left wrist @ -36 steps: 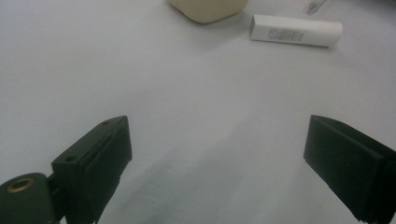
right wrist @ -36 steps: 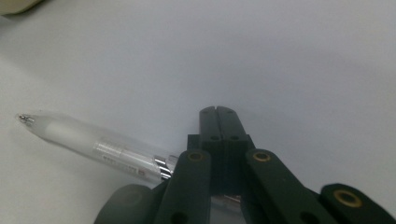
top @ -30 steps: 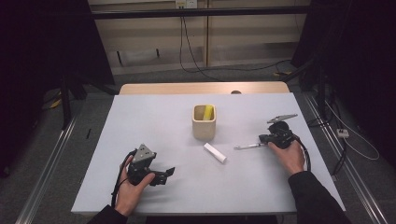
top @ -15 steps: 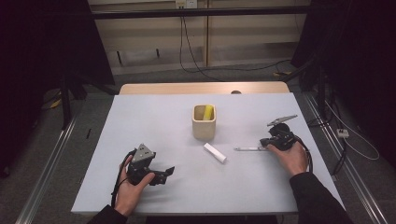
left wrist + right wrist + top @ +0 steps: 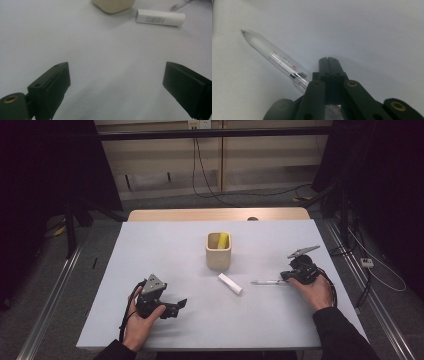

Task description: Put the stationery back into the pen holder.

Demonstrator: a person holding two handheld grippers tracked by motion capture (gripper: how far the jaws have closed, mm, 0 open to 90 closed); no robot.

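Pen lies level in the right gripper's pinching jaws, tip toward the cup beyond; left gripper's jaws spread, farther off.

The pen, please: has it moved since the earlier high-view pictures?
Yes. The pen, in the right gripper, has dropped slightly toward the near edge, relative to the cup.
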